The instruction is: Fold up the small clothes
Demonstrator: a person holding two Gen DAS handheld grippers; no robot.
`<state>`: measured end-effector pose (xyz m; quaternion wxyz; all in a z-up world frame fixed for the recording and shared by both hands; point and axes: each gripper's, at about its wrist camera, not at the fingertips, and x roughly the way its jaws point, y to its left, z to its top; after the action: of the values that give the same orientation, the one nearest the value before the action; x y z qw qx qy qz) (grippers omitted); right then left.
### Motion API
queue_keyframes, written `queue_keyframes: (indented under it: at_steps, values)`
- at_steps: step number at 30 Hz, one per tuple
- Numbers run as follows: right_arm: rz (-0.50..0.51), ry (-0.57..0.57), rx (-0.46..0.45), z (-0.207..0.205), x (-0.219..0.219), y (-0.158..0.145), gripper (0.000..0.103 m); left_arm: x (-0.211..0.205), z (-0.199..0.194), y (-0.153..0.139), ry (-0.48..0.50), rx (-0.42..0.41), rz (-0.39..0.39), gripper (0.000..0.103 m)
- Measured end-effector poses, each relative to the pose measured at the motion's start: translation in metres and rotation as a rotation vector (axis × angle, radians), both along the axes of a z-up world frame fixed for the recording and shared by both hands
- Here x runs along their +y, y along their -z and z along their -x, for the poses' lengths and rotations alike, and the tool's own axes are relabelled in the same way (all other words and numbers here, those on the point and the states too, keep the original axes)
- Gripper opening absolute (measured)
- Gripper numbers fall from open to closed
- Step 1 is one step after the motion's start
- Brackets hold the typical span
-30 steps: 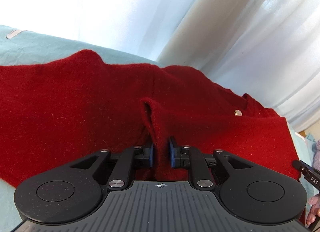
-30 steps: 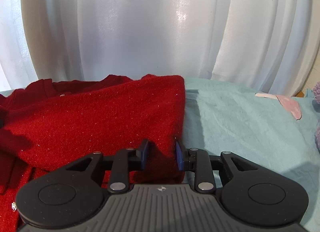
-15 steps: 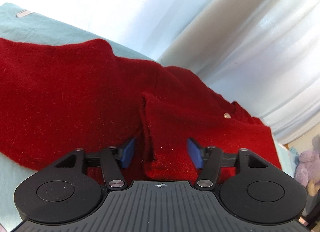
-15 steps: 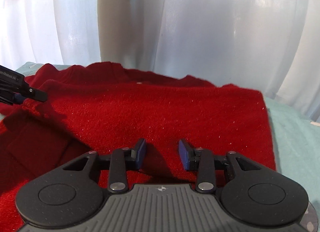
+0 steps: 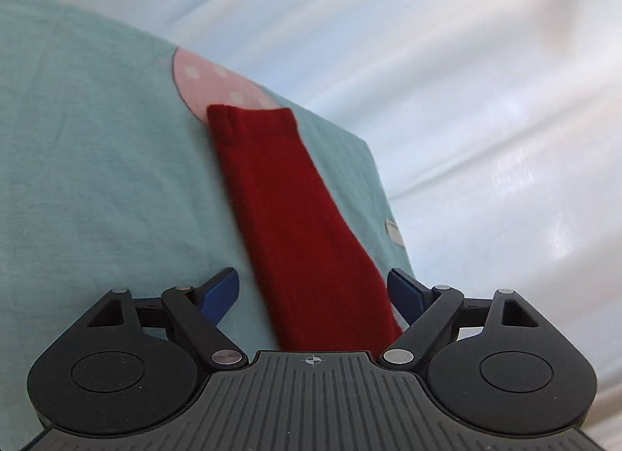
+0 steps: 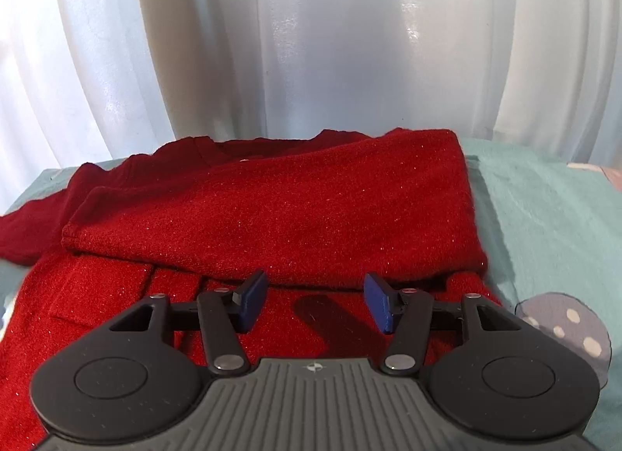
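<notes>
The left gripper (image 5: 313, 293) now has its 2 blue-padded fingers spread wide, holding nothing; 1 second ago they were pinched on a ridge of red knit, and half a second ago they had begun to part. Between the open jaws, but not clamped, runs a long red knitted sleeve (image 5: 295, 214) that lies flat on the pale teal bedsheet (image 5: 89, 163), its cuff reaching a pink spotted mushroom print (image 5: 217, 87) on the sheet. The view has swung away from the garment's body toward this outstretched sleeve.

The right gripper (image 6: 315, 301) is likewise spread and empty, having let go of the edge it pinched 1 second ago. Just beyond its fingertips lies the red knitted cardigan (image 6: 272, 217), with a folded panel laid across the lower layer, the fold edge resting just ahead of the pads. Behind hangs a white sheer curtain (image 6: 311, 42).

Both releases suggest that 1 fold has been set down and left to lie. The sleeve pointing away from the body looks like the next part to bring in, judging by where the left gripper points.
</notes>
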<state>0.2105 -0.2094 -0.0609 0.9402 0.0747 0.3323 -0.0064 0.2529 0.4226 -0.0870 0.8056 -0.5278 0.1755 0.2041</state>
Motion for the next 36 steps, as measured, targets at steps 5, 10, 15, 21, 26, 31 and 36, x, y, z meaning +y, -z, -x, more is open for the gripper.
queue_keyframes:
  at_steps: [5, 10, 15, 21, 26, 31, 36]
  values:
    - [-0.055, 0.027, 0.029, -0.003, -0.002, -0.001, 0.055, 0.028, -0.008, 0.009, -0.085, -0.101, 0.093, 0.076]
    - [-0.084, 0.042, 0.036, -0.003, -0.001, -0.004, 0.055, 0.041, -0.033, 0.014, -0.1, -0.034, 0.077, 0.037]
    - [-0.059, 0.031, 0.037, -0.002, 0.005, -0.005, 0.055, 0.05, -0.039, 0.023, -0.115, -0.015, 0.099, 0.012]
    - [-0.052, 0.054, 0.017, 0.004, 0.002, -0.012, 0.055, -0.001, -0.044, -0.023, 0.078, -0.093, -0.151, 0.011]
    - [-0.063, 0.082, -0.012, 0.009, -0.003, -0.019, 0.055, -0.125, -0.063, -0.098, 0.493, -0.271, -0.368, 0.011]
    - [-0.124, 0.077, -0.046, 0.012, -0.004, -0.028, 0.055, -0.284, -0.061, -0.131, 1.019, -0.375, -0.515, 0.052]
    - [-0.192, 0.044, -0.035, 0.003, -0.003, -0.031, 0.055, -0.351, -0.069, -0.076, 1.183, -0.182, -0.4, 0.068]
